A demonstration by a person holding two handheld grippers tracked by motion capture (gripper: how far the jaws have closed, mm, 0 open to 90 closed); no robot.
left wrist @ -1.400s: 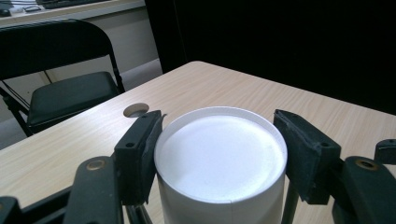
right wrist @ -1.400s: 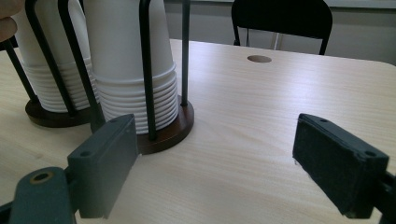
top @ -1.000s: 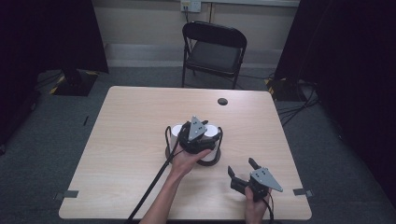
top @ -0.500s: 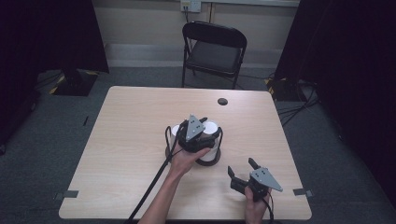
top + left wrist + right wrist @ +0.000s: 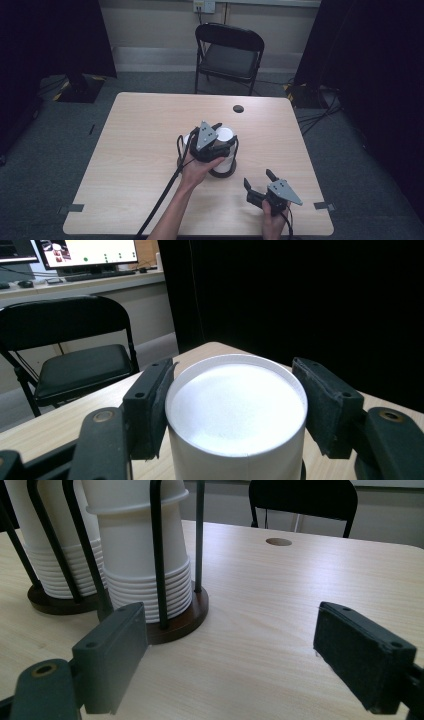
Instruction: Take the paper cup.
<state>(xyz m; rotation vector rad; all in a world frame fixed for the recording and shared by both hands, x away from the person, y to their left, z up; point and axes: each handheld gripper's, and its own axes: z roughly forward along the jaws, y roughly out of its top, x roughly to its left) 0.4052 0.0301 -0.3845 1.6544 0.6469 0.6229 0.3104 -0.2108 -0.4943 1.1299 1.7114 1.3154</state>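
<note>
Worktop [image 5: 130,165]: light wood-grain surface, roughly square, with a round cable hole [image 5: 238,108] near its far edge, right of centre. Grey carpet surrounds it. A black folding chair [image 5: 229,52] stands beyond the far edge, facing the worktop.

Cup holder [image 5: 172,617]: two dark round bases side by side at the worktop's centre, each with upright black wire rods. Each base carries a stack of white paper cups nested upside down. In the right gripper view the nearer stack [image 5: 142,555] shows many rims bunched at the bottom; a second stack [image 5: 55,550] stands just behind it to the left.

Left tongs [image 5: 235,405]: held in the person's left hand [image 5: 197,170] above the holder, at the top of the stacks. The two padded jaws stand either side of the topmost white cup [image 5: 236,415]. The left pad [image 5: 150,405] looks to touch the cup's wall; the right pad [image 5: 327,410] sits just beside it, with a slim gap visible near the rim. The jaws are parted about the cup's width; whether they actually clamp it I cannot tell. A black cable trails from this gripper toward the near edge.

Right tongs [image 5: 261,185]: held in the right hand [image 5: 272,222] at the near right of the worktop, well apart from the holder. Jaws spread wide, nothing between them, pointing toward the holder's base.
</note>
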